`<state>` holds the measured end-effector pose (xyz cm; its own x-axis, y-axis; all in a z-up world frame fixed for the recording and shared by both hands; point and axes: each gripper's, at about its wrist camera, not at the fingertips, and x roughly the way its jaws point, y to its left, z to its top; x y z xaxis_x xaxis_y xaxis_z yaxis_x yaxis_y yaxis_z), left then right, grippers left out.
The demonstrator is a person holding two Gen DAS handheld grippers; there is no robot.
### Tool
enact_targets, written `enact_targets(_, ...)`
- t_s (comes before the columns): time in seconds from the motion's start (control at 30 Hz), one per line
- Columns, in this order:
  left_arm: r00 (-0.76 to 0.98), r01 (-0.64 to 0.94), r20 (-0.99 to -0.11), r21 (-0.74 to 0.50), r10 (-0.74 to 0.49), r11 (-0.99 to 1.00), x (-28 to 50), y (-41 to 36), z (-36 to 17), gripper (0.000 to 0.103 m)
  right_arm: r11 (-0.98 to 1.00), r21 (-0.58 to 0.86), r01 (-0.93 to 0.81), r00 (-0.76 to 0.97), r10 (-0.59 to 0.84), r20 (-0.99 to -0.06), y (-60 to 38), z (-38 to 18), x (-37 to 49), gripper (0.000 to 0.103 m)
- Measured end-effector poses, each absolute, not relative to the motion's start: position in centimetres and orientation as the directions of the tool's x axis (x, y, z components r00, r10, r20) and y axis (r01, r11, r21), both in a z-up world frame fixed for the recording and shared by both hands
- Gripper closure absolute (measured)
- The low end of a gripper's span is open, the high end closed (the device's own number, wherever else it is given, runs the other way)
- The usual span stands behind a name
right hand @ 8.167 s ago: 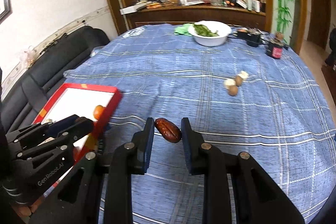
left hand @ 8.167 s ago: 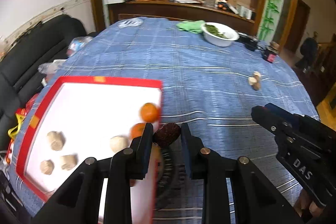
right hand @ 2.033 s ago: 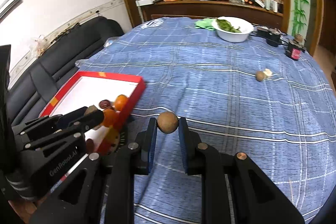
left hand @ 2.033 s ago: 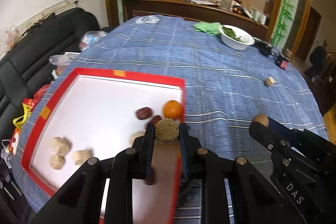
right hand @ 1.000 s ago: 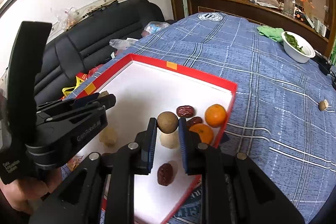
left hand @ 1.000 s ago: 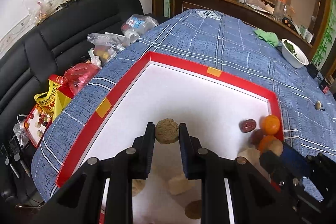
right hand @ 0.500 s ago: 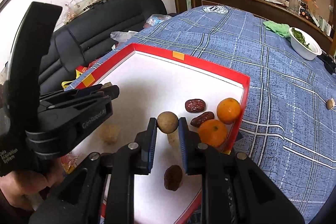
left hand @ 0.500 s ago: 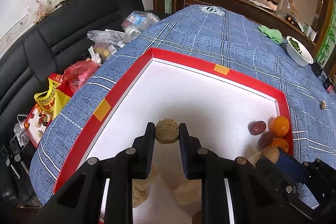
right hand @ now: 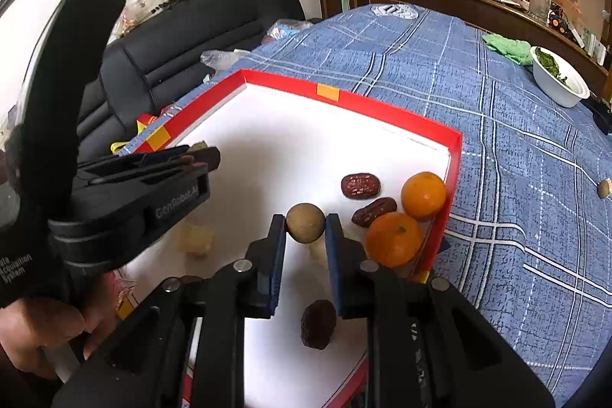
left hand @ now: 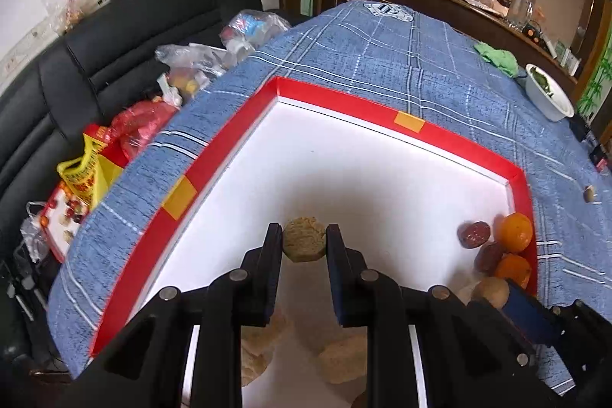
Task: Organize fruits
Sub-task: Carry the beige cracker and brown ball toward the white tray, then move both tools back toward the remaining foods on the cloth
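The left gripper (left hand: pixel 304 244) is clamped on a rough tan lump (left hand: pixel 304 243), held above the white floor of the red-rimmed tray (left hand: pixel 459 140). The right gripper (right hand: pixel 305 223) pinches a smooth brown ball (right hand: pixel 305 222) over the tray's right part, near two oranges (right hand: pixel 394 238) and the dark dates (right hand: pixel 360 185).

Both pieces look small and light. The lump seems crumbly, so a hard squeeze would likely break it; its flat sides suit the pads. The ball is round and probably slick, best held across its middle.

The middle and far part of the tray floor lie bare. The raised rim stands close behind the oranges, and the two grippers hang near each other.
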<state>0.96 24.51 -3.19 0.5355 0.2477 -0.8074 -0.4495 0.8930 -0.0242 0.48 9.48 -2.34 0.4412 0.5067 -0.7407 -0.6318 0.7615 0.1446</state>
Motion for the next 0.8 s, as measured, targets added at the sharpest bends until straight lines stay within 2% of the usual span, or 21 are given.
enact_targets(0.03, 0.531, -0.449, -0.811, -0.025, 0.245, 0.893, 1.0, 24.6, -3.2, 0.081, 0.765, 0.138, -0.629, 0.451, 0.504, -0.737, 9.4, -2.3, 0.4, 0.080)
enact_targets(0.1, 0.524, -0.454, -0.819, -0.035, 0.234, 0.890, 1.1, 24.7, -3.3, 0.074, 0.769, 0.126, -0.627, 0.456, 0.493, -0.741, 9.5, -2.2, 0.4, 0.079)
enact_targets(0.13, 0.526, -0.456, -0.817, -0.037, 0.237, 0.889, 1.0, 24.8, -3.2, 0.065, 0.769, 0.123, -0.627, 0.451, 0.487, -0.748, 9.5, -2.3, 0.4, 0.069)
enact_targets(0.17, 0.529, -0.460, -0.812, -0.029, 0.248, 0.888, 1.0, 24.7, -3.2, 0.056, 0.770, 0.122, -0.627, 0.450, 0.485, -0.750, 9.5, -2.2, 0.4, 0.054)
enact_targets(0.2, 0.531, -0.463, -0.808, -0.022, 0.257, 0.886, 1.0, 24.7, -3.1, 0.054, 0.769, 0.127, -0.627, 0.452, 0.491, -0.745, 9.3, -2.1, 0.3, 0.050)
enact_targets(0.3, 0.539, -0.457, -0.800, -0.015, 0.263, 0.889, 0.9, 24.6, -2.9, 0.042, 0.774, 0.130, -0.620, 0.472, 0.500, -0.726, 8.7, -1.5, 0.0, 0.050)
enact_targets(0.4, 0.540, -0.454, -0.796, -0.001, 0.275, 0.891, 0.9, 24.5, -2.9, 0.041, 0.772, 0.144, -0.619, 0.492, 0.524, -0.696, 7.9, 0.2, -0.7, 0.050)
enact_targets(0.53, 0.531, -0.458, -0.800, 0.006, 0.279, 0.889, 1.2, 24.6, -3.1, 0.041, 0.767, 0.130, -0.629, 0.558, 0.561, -0.611, 6.6, 4.0, -2.3, 0.048)
enact_targets(0.8, 0.539, -0.443, -0.792, 0.024, 0.287, 0.896, 1.2, 23.6, -2.7, 0.041, 0.684, 0.163, -0.711, 0.510, 0.661, -0.550, 6.4, 7.1, -4.9, 0.046)
